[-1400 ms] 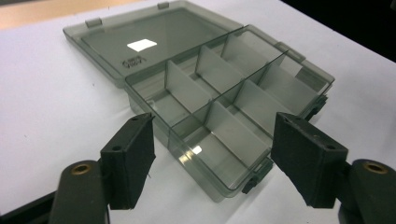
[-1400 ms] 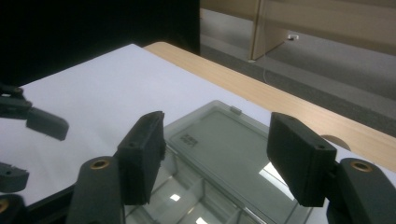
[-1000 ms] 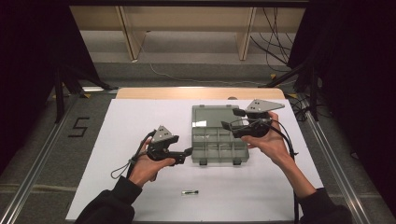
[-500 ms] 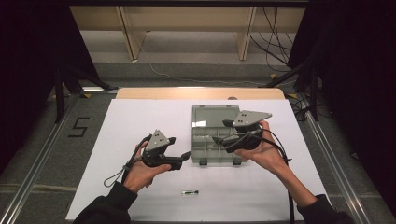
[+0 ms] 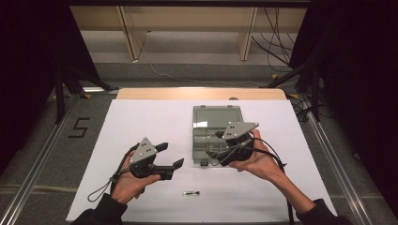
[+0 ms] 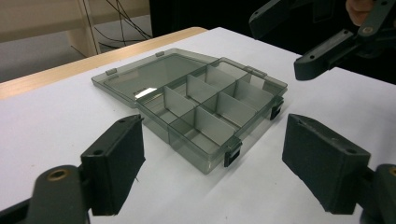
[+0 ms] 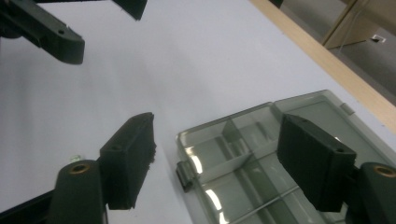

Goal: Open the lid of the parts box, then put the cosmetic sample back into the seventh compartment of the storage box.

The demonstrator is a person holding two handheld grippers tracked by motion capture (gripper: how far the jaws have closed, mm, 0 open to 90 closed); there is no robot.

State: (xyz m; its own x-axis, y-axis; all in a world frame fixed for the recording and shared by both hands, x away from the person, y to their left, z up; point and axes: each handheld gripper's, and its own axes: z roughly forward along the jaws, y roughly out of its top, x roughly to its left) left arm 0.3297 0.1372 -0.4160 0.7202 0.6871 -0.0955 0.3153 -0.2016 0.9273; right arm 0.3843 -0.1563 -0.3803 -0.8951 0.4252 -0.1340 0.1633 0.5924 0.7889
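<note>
Fingers of the left gripper (image 6: 212,158) stand spread, just opening, nothing between them; the open compartment box (image 6: 205,105) lies ahead. Right gripper (image 7: 215,161) fingers, likewise just opening, hang spread over the box's near corner, its latch (image 7: 184,175) between them.

Lab: curtained rig, floor rails (image 5: 33,187), cables (image 5: 277,42).

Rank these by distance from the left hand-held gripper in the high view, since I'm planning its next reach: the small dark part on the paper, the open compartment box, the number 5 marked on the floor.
From the left hand-held gripper:
1. Small dark part, just below and right, on the white paper.
2. Open compartment box, up and right.
3. Number 5, far left, off the paper.
</note>
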